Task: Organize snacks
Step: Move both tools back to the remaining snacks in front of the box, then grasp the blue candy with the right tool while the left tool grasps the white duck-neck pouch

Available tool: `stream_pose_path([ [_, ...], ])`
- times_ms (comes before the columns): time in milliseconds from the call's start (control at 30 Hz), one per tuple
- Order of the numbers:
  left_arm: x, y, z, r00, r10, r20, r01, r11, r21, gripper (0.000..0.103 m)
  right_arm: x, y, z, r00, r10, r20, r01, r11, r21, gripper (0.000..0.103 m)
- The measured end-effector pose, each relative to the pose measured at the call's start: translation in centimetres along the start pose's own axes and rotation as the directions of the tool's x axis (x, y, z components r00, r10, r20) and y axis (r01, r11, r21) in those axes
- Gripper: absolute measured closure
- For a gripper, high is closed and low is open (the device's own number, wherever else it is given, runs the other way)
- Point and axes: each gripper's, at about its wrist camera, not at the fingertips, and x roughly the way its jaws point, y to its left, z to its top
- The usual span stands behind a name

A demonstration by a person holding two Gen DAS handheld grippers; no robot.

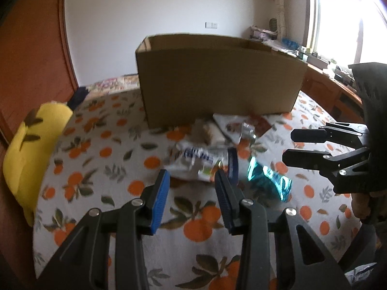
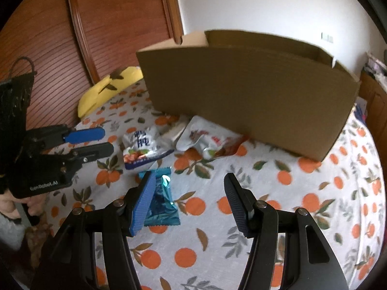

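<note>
Snacks are found loose on an orange-print bedspread [image 2: 290, 193], gathered just in front of an open cardboard box [image 2: 241, 96] that stands upright on the bed. A white pouch with blue lettering [image 2: 142, 149] is noted nearest the left claw [image 1: 191, 176], whose blue-padded fingers [image 1: 160, 198] are seen apart with nothing between them; the pouch lies just beyond the tips. A teal foil packet [image 2: 162, 200] is recorded flat on the bedspread, partly hidden behind the left-hand finger of the right claw [image 2: 191, 181]. That claw is held released, the gap wide and nothing gripped. Further white and red wrappers [image 2: 205, 140] are piled against the foot of the box, some touching it. Contents of the box cannot be told, as only its outer wall and rim are shown. A yellow cushion [image 1: 26, 154] is noted at the far left edge of the bed, beside a wooden wardrobe door [image 2: 108, 24]. Part of a hand [image 1: 360, 205] is seen under the right claw's body
</note>
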Motion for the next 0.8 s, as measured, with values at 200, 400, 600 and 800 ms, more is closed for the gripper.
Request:
stream_pose_path([
  [200,0.7,0.0,-0.5,1.0,-0.022,-0.022,0.022,0.999,-0.025,0.064,2.1,1.6,-0.4,0.997,0.03,-0.064,-0.033,0.999,-0.036,0.043],
  [400,1.5,-0.5,0.2,0.997,-0.067,-0.043,0.065,0.996,-0.055,0.064,3.3,2.5,-0.3,0.992,-0.023,-0.127,0.008,0.993,-0.118,0.081],
  [600,2.8,-1.2,1.0,0.994,-0.084,-0.074,0.078,0.994,-0.083,0.063,2.3,-0.2,-0.9,0.992,-0.045,-0.117,0.035,0.996,-0.081,0.081],
  [800,4.1,-0.8,1.7,0.993,-0.045,-0.111,0.033,0.993,-0.112,0.061,1.8,-1.3,-1.3,0.995,-0.005,-0.104,0.001,0.999,-0.043,0.081],
])
